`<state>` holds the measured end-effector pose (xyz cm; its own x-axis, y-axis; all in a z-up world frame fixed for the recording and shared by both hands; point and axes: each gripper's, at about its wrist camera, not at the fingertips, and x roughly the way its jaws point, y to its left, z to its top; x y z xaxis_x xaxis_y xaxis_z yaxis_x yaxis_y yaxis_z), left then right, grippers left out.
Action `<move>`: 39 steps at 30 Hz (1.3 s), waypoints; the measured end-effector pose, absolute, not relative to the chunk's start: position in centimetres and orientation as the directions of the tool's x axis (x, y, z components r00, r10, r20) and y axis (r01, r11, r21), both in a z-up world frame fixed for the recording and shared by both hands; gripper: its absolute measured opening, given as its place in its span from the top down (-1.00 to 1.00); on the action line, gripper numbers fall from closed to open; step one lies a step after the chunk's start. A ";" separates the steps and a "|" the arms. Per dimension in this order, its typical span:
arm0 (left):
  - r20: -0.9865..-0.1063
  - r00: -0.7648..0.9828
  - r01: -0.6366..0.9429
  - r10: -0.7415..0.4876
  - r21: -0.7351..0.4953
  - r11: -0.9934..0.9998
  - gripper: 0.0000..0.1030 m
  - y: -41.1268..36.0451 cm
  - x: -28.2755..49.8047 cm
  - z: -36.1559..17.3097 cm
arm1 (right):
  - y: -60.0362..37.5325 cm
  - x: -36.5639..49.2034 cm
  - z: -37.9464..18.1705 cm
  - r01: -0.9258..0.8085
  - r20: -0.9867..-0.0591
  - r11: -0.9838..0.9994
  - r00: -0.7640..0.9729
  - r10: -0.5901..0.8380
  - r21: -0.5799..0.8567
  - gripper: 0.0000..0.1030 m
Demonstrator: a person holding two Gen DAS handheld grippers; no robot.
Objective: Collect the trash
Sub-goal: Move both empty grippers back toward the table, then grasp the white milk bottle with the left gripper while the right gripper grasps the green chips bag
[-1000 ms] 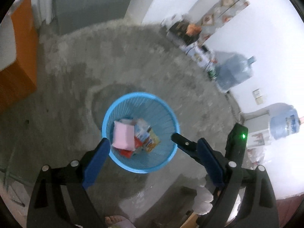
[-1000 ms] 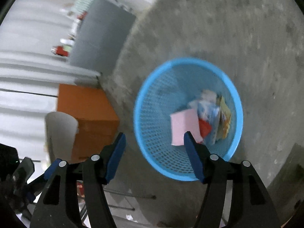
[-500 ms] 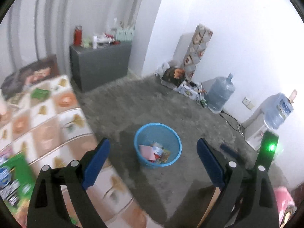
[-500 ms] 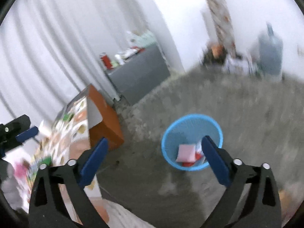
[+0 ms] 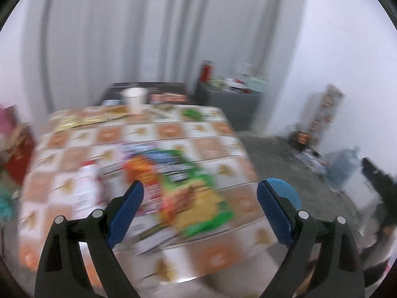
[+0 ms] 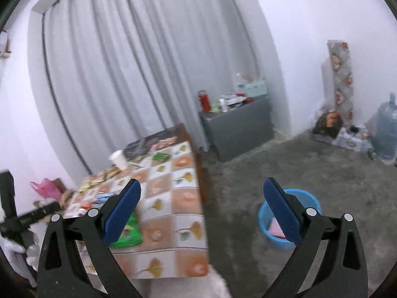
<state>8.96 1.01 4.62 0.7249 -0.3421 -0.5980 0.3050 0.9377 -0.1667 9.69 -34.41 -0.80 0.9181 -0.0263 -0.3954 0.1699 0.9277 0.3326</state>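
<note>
Both grippers stand empty, fingers spread wide apart. From the left wrist view, the left gripper (image 5: 199, 197) hangs above a tabletop (image 5: 171, 131) covered in an orange-and-white checked cloth with leaf prints. Everything here is blurred. Just left of the left blue finger (image 5: 125, 213) lies a white and pink packet (image 5: 85, 188), its shape unclear. Between the fingers sits a pile of bright wrappers (image 5: 178, 186), green, orange and yellow, lying flat on the cloth. Farther back, near the far edge, stands a white paper cup (image 5: 134, 98), with flat yellowish wrappers (image 5: 82, 120) to its left. Behind the right finger, a sliver of the round blue plastic trash basket (image 5: 285, 190) shows on the grey floor.

From the right wrist view, the right gripper (image 6: 201, 209) points past the corner of the same tabletop (image 6: 184, 198). A green wrapper (image 6: 127, 233) lies by the left finger (image 6: 121, 213), upright white cup (image 6: 119, 160) farther back. At the far left, a white-gloved hand (image 6: 15, 250) grips the other black tool. Right of the table, on the bare floor and well apart from it, stands the blue basket (image 6: 309, 200), partly hidden by the right finger, with a pink piece (image 6: 275, 228) inside. A grey cabinet (image 6: 238, 131) sits against the curtain, a water jug (image 6: 387, 129) at the far right.
</note>
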 end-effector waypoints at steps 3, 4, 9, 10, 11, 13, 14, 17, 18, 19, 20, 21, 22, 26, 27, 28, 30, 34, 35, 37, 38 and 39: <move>-0.586 0.765 0.215 -0.265 -0.154 0.964 -0.75 5.4 7.6 3.9 | -32.6 11.4 -0.4 0.091 -0.399 0.920 0.914 0.075 0.382 -0.84; -0.582 0.777 0.187 -0.240 -0.151 0.971 -0.75 6.7 7.2 3.6 | -31.9 11.9 -0.3 0.068 -0.403 0.916 0.909 0.106 0.395 -0.83; -0.591 0.780 0.131 -0.203 -0.163 0.978 -0.75 10.3 6.4 2.0 | -28.1 14.7 -1.1 -0.036 -0.428 0.885 0.866 0.259 0.464 -0.77; -0.591 0.781 0.129 -0.203 -0.165 0.978 -0.75 10.4 6.5 1.9 | -27.3 15.5 -1.6 -0.049 -0.444 0.878 0.849 0.288 0.475 -0.75; -0.590 0.782 0.127 -0.202 -0.165 0.978 -0.75 10.8 6.5 1.7 | -26.5 16.2 -2.2 -0.058 -0.462 0.872 0.830 0.312 0.485 -0.73; -0.588 0.785 0.120 -0.193 -0.162 0.979 -0.75 11.3 6.5 1.1 | -25.2 17.2 -3.3 -0.066 -0.495 0.862 0.795 0.350 0.503 -0.71; -0.591 0.784 0.117 -0.192 -0.163 0.980 -0.75 11.3 6.6 0.9 | -24.6 17.9 -4.0 -0.073 -0.514 0.853 0.770 0.378 0.517 -0.69; -0.605 0.772 0.099 -0.195 -0.188 0.977 -0.69 12.3 7.2 -0.5 | -23.1 19.6 -6.0 -0.065 -0.564 0.827 0.702 0.435 0.558 -0.63; -0.607 0.770 0.094 -0.198 -0.199 0.975 -0.66 12.5 7.3 -0.7 | -22.6 20.3 -6.7 -0.060 -0.580 0.821 0.678 0.451 0.568 -0.62; -0.609 0.765 0.086 -0.209 -0.225 0.971 -0.62 13.0 7.5 -1.0 | -22.2 20.6 -6.9 -0.056 -0.592 0.819 0.664 0.457 0.571 -0.62; -0.608 0.762 0.082 -0.222 -0.249 0.965 -0.60 13.3 7.7 -1.2 | -21.8 21.1 -7.3 -0.054 -0.605 0.820 0.648 0.463 0.570 -0.62; -0.604 0.760 0.083 -0.239 -0.274 0.958 -0.57 13.6 7.8 -1.3 | -21.2 21.8 -7.7 -0.056 -0.620 0.822 0.628 0.470 0.566 -0.62; -0.595 0.759 0.092 -0.264 -0.303 0.949 -0.54 14.0 7.9 -1.4 | -21.0 22.1 -7.8 -0.059 -0.628 0.821 0.614 0.478 0.568 -0.62; -0.552 0.757 0.152 -0.349 -0.371 0.916 -0.40 14.0 8.2 -1.1 | -20.3 24.5 -8.4 -0.082 -0.629 0.787 0.553 0.546 0.612 -0.62; -0.545 0.758 0.164 -0.359 -0.373 0.913 -0.37 13.8 8.3 -1.0 | -20.2 25.3 -8.5 -0.093 -0.629 0.777 0.531 0.568 0.623 -0.62; -0.546 0.759 0.166 -0.356 -0.366 0.916 -0.37 13.6 8.5 -1.0 | -20.1 26.0 -8.7 -0.090 -0.630 0.773 0.524 0.573 0.628 -0.62; -0.564 0.755 0.153 -0.334 -0.344 0.926 -0.37 13.4 9.2 -1.2 | -20.1 27.3 -9.0 -0.087 -0.633 0.765 0.505 0.586 0.639 -0.62; -0.616 0.732 0.105 -0.292 -0.322 0.941 -0.37 13.9 10.9 -2.0 | -19.7 29.4 -9.9 -0.096 -0.656 0.763 0.450 0.607 0.640 -0.63; -0.635 0.718 0.097 -0.285 -0.314 0.945 -0.37 14.0 11.5 -2.3 | -19.7 29.8 -10.2 -0.094 -0.663 0.764 0.437 0.607 0.638 -0.63; -0.666 0.692 0.080 -0.279 -0.313 0.946 -0.37 14.1 12.5 -3.0 | -19.7 30.8 -11.1 -0.085 -0.668 0.750 0.398 0.629 0.656 -0.64; -0.675 0.682 0.079 -0.282 -0.316 0.946 -0.37 14.1 12.9 -3.3 | -19.6 31.2 -11.4 -0.087 -0.663 0.739 0.379 0.645 0.668 -0.64; -0.682 0.675 0.077 -0.282 -0.315 0.946 -0.37 14.1 13.2 -3.6 | -19.7 31.7 -11.9 -0.072 -0.663 0.728 0.360 0.657 0.682 -0.64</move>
<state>13.21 14.07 -3.58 0.6746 -0.2822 -0.6821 0.0768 0.9458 -0.3154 31.73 -19.71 -11.94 0.3596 0.6567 -0.6629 -0.0722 0.7279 0.6819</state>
